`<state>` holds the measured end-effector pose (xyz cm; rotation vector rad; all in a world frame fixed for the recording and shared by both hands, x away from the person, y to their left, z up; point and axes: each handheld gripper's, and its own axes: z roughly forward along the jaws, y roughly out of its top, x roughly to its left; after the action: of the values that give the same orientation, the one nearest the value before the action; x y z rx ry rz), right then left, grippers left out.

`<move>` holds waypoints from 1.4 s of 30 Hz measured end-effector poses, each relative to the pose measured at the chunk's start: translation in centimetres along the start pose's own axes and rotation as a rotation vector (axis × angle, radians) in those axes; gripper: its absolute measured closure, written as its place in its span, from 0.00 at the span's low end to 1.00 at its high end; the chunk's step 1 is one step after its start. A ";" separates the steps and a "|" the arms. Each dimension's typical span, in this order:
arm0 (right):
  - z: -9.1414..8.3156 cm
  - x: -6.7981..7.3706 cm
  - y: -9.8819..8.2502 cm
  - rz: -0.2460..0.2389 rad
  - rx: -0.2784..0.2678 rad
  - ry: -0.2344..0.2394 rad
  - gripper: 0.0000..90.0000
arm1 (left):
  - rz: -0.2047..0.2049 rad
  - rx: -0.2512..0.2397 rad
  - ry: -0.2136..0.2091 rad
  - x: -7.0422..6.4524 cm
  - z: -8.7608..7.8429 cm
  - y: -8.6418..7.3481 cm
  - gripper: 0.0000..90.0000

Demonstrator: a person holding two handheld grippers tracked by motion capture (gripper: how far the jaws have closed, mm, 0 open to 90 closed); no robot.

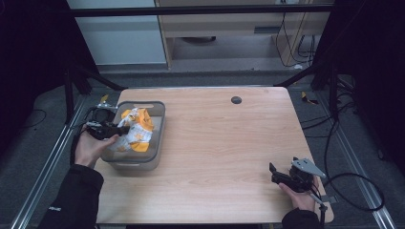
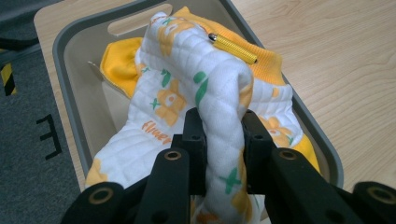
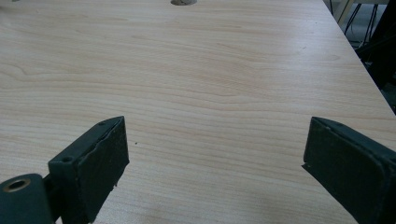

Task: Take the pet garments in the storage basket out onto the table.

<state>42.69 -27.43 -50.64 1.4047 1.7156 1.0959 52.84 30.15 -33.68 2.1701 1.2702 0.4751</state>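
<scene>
A white quilted garment (image 2: 196,88) with orange flowers and an orange lining (image 1: 136,129) bulges out of a grey plastic bin (image 1: 157,113) on the table's left side. My left gripper (image 2: 223,140) is shut on a raised fold of this garment over the bin (image 2: 70,42), and its hand comes in from the bin's left (image 1: 106,130). A small yellow ridged rod (image 2: 232,48) lies on top of the cloth. My right gripper (image 1: 276,173) rests low over the table's front right corner, jaws wide open with bare wood between them (image 3: 215,154).
The wooden table (image 1: 224,143) has a dark round hole (image 1: 236,99) near its far edge, seen also as a hole (image 3: 183,2) in the right gripper view. Cables trail off the right edge (image 1: 353,191). Dark floor and metal rails flank the table.
</scene>
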 end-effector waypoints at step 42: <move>0.0 0.0 0.0 0.004 0.000 0.000 0.07 | 0.215 0.012 -0.088 -4.6 -4.3 2.4 0.84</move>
<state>42.68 -27.42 -50.63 1.4086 1.7137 1.0984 49.80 26.50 -28.94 2.3229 1.0010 0.4529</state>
